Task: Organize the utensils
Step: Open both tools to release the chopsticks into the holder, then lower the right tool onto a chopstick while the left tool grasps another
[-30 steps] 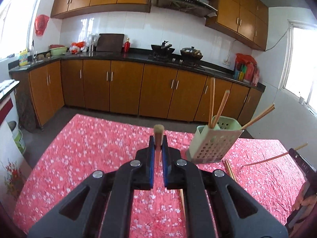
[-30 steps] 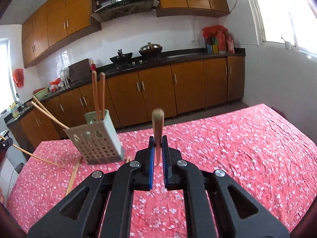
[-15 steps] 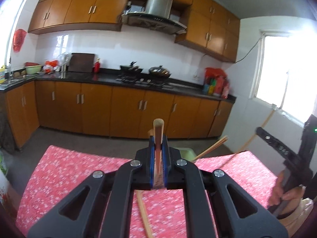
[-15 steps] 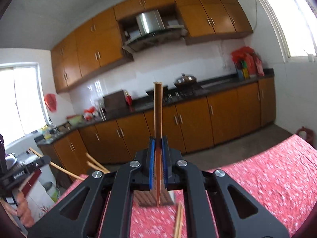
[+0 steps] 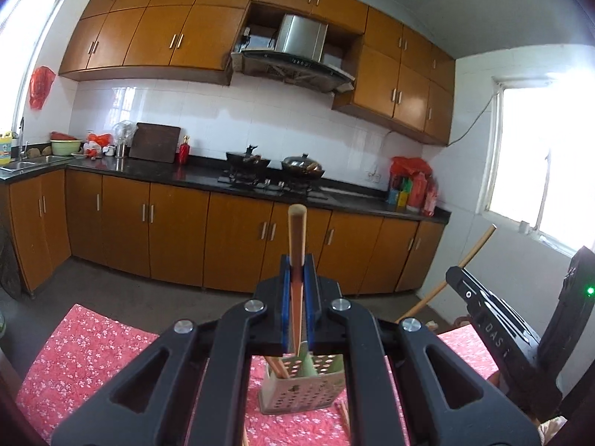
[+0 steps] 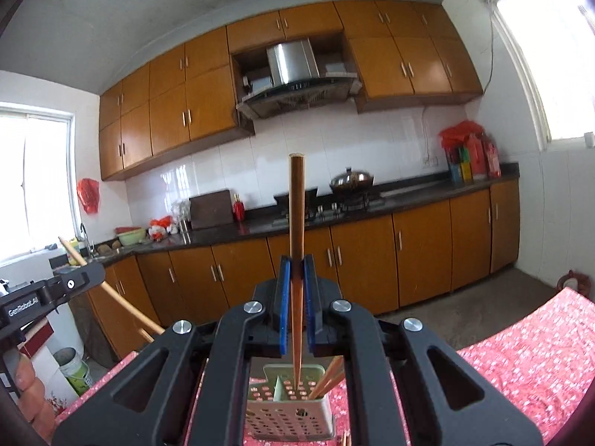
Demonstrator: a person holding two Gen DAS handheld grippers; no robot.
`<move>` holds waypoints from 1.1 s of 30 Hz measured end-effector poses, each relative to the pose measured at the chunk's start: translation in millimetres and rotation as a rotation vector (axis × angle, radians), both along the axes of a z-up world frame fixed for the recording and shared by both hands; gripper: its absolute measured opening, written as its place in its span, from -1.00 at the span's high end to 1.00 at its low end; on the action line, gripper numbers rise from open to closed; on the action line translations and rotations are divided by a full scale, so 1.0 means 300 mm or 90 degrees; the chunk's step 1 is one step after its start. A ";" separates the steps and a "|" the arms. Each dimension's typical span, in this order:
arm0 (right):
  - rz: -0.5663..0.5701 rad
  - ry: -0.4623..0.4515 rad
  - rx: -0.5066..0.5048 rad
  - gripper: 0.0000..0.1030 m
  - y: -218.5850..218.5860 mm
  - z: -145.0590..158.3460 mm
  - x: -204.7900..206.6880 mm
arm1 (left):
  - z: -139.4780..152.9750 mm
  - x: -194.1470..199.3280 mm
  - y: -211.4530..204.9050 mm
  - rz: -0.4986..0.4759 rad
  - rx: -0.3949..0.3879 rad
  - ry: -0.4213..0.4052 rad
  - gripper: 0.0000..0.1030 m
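Left gripper [image 5: 296,290]: pinching upright chopstick [image 5: 296,256] | right gripper [image 6: 296,293]: pinching second chopstick [image 6: 296,230], tip over holder [image 6: 290,414] | holder on red tablecloth [image 6: 528,364]

Chopstick [image 6: 296,223] is smooth wood. Holder [image 6: 290,414] is matt green plastic w/ holes. Tablecloth [image 5: 89,353] is soft red cloth w/ flowers. Cupboards [image 5: 178,230] are shiny wood, worktop [image 5: 200,178] glossy black, hood [image 6: 293,60] shiny metal.
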State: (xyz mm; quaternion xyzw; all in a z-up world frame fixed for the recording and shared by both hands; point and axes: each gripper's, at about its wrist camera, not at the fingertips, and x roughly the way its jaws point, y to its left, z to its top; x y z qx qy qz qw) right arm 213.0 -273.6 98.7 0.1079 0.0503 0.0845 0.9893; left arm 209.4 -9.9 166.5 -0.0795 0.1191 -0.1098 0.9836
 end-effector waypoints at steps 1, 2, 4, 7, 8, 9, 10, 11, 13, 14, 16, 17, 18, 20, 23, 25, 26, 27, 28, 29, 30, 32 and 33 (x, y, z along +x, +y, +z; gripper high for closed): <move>0.001 0.011 0.001 0.85 0.003 -0.017 0.010 | -0.021 0.025 -0.003 -0.001 -0.001 0.011 0.85; 0.003 0.022 0.003 0.85 0.004 -0.033 0.021 | -0.041 0.046 0.002 -0.001 -0.003 0.020 0.85; 0.006 0.047 0.005 0.85 -0.001 -0.063 0.045 | -0.085 0.088 0.002 0.003 -0.003 0.045 0.85; -0.001 0.064 0.002 0.83 -0.005 -0.085 0.048 | -0.128 0.126 0.015 -0.002 -0.012 0.078 0.85; 0.000 0.066 0.002 0.83 -0.007 -0.085 0.045 | -0.133 0.134 0.019 -0.003 -0.015 0.085 0.85; 0.001 0.066 0.002 0.82 -0.008 -0.082 0.043 | -0.136 0.135 0.025 -0.003 -0.017 0.088 0.85; 0.001 0.065 0.004 0.76 -0.013 -0.077 0.037 | -0.137 0.132 0.031 -0.002 -0.018 0.088 0.80; 0.000 0.062 0.005 0.69 -0.018 -0.070 0.024 | -0.134 0.128 0.038 -0.001 -0.019 0.087 0.75; -0.004 0.055 0.009 0.39 -0.026 -0.052 0.005 | -0.123 0.108 0.047 0.002 -0.021 0.079 0.65; -0.005 0.051 0.010 0.39 -0.029 -0.042 -0.006 | -0.114 0.095 0.053 0.005 -0.023 0.074 0.60; -0.007 0.046 0.009 0.39 -0.033 -0.023 -0.031 | -0.099 0.064 0.059 0.010 -0.025 0.068 0.58; -0.009 0.043 0.008 0.39 -0.035 -0.016 -0.048 | -0.094 0.047 0.066 0.011 -0.027 0.066 0.58; -0.011 0.041 0.006 0.39 -0.039 -0.011 -0.073 | -0.088 0.025 0.077 0.014 -0.027 0.063 0.57; -0.019 0.045 0.001 0.39 -0.050 -0.012 -0.101 | -0.087 -0.027 0.101 0.024 -0.019 0.059 0.56; -0.031 0.085 -0.009 0.39 -0.079 -0.065 -0.158 | -0.122 -0.093 0.138 0.037 -0.004 0.070 0.53; -0.039 0.125 -0.019 0.39 -0.090 -0.126 -0.170 | -0.169 -0.121 0.165 0.050 0.013 0.087 0.53; -0.039 0.150 -0.025 0.39 -0.096 -0.161 -0.172 | -0.193 -0.130 0.174 0.056 0.021 0.096 0.53; -0.039 0.187 -0.030 0.39 -0.105 -0.216 -0.172 | -0.232 -0.134 0.185 0.065 0.035 0.114 0.53; -0.037 0.218 -0.030 0.39 -0.112 -0.262 -0.167 | -0.270 -0.136 0.197 0.070 0.045 0.132 0.53; -0.033 0.252 -0.030 0.39 -0.116 -0.310 -0.161 | -0.326 -0.136 0.211 0.079 0.058 0.157 0.53; -0.025 0.298 -0.028 0.39 -0.118 -0.375 -0.153 | -0.369 -0.139 0.222 0.087 0.066 0.174 0.53; -0.004 0.373 -0.025 0.40 -0.115 -0.480 -0.131 | -0.467 -0.139 0.241 0.098 0.083 0.213 0.53; 0.016 0.419 -0.022 0.46 -0.105 -0.547 -0.122 | -0.504 -0.140 0.248 0.102 0.090 0.228 0.53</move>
